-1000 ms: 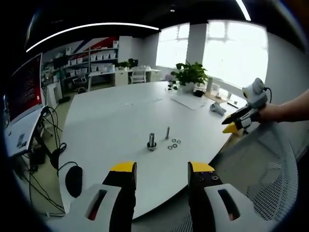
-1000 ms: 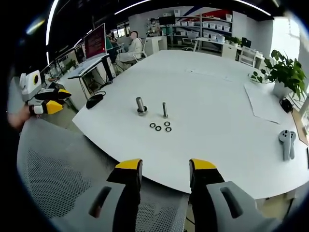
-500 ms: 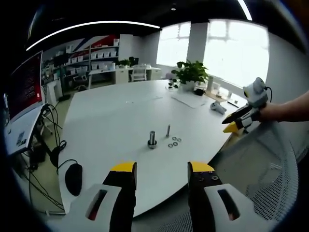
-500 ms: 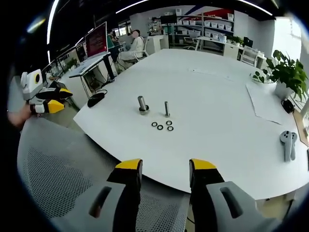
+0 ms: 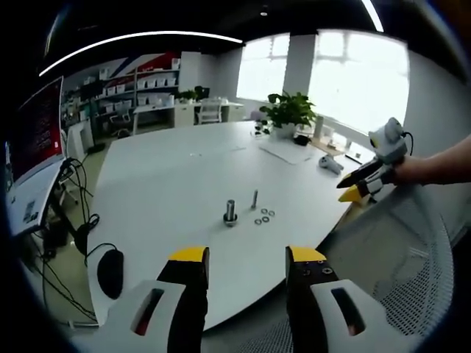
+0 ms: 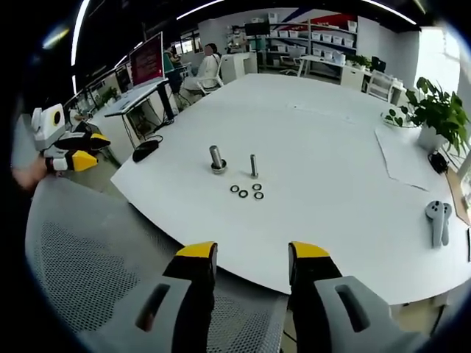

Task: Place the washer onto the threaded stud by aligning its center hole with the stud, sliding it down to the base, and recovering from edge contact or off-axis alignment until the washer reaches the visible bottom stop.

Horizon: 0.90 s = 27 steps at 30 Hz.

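Note:
On the white table (image 5: 169, 184) stand two upright metal studs, a thick one (image 5: 230, 212) (image 6: 215, 159) and a thin threaded one (image 5: 255, 200) (image 6: 253, 166). Three small dark washers (image 5: 264, 216) (image 6: 245, 191) lie flat beside them. My left gripper (image 5: 243, 257) hovers open off the table's near edge, nothing between its jaws; it also appears as the left gripper (image 6: 73, 151) at the left of the right gripper view. My right gripper (image 6: 248, 254) is open over a mesh chair back (image 6: 96, 265), and shows as the right gripper (image 5: 359, 188) held by a hand.
A potted plant (image 5: 288, 114) (image 6: 434, 110), a sheet of paper (image 6: 405, 158) and a white controller (image 6: 437, 219) sit at the table's far side. A black mouse (image 5: 111, 272) and cables lie left. Desks, shelves and a seated person (image 6: 206, 70) are beyond.
Both views shifted only slightly with the hands. Studs and washers have not moved, and both grippers stay open.

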Available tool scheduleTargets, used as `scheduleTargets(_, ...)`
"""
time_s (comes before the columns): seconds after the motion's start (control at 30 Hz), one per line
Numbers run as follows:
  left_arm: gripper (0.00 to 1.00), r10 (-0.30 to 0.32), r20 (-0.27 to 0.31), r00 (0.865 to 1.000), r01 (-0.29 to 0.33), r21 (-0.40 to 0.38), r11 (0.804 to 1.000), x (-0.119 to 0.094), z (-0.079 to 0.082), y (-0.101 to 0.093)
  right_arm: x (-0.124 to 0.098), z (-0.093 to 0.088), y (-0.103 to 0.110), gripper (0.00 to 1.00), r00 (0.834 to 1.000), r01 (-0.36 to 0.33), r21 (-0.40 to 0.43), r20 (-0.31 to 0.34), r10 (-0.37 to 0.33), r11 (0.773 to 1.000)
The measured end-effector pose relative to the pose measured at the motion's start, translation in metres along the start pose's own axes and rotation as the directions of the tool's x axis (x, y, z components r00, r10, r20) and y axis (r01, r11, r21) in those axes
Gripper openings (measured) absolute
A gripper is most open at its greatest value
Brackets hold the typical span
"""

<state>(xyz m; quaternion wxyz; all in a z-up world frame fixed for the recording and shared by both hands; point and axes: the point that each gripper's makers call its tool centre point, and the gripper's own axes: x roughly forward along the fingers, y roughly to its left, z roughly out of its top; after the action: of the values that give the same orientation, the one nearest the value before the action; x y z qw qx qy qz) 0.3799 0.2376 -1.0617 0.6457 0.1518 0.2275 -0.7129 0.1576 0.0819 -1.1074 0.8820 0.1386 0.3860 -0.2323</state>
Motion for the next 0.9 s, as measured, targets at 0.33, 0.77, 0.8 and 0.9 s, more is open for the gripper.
scheduleTargets(0.33, 0.4, -0.006, -0.005, 1.0, 0.006, -0.004, 1.0, -0.002, 0.001, -0.001, 0.002, 0.003, 0.007, 0.41, 1.0, 0.009, -0.119, -0.027, -0.012, 0.993)
scheduleTargets(0.77, 0.4, -0.006, -0.002, 1.0, 0.006, -0.009, 1.0, -0.004, 0.003, -0.003, 0.005, 0.005, 0.009, 0.42, 0.997, -0.019, -0.22, -0.077, 0.002, 0.975)
scheduleTargets(0.8, 0.4, -0.008, -0.001, 1.0, 0.008, -0.008, 1.0, -0.004, 0.003, -0.004, 0.007, 0.008, 0.009, 0.42, 0.997, -0.02, -0.228, -0.071, 0.003, 0.973)
scheduleTargets(0.9, 0.4, -0.007, -0.002, 1.0, 0.007, -0.012, 1.0, -0.004, 0.003, -0.002, 0.007, 0.021, 0.014, 0.42, 0.998, -0.031, -0.224, -0.055, 0.019, 0.974)
